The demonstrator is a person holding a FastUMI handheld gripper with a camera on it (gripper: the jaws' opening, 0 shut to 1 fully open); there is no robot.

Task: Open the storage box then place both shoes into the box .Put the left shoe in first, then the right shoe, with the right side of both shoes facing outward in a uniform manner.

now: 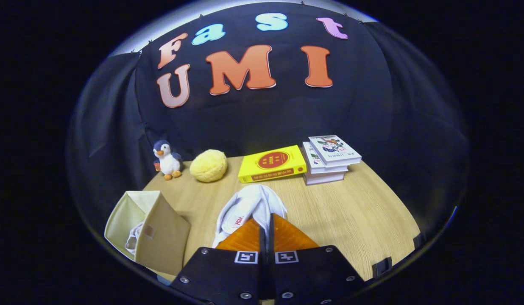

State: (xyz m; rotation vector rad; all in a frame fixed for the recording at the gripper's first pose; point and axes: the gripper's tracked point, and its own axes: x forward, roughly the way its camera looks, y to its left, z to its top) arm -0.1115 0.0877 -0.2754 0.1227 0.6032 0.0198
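My gripper (pixel 265 219) is shut on the rim of a white shoe (pixel 245 205), whose opening with a red mark inside faces up just ahead of the fingertips. The shoe's toe points away over the wooden table (pixel 351 212). To the left of the fingers stands the beige storage box (pixel 160 228), open on its left side. Another white shoe (pixel 134 242) lies inside it, partly hidden by the box wall.
Along the back of the table stand a penguin plush (pixel 166 160), a yellow round plush (pixel 208 165), a yellow book (pixel 272 163) and a stack of books (pixel 330 159). The black booth wall rises behind them.
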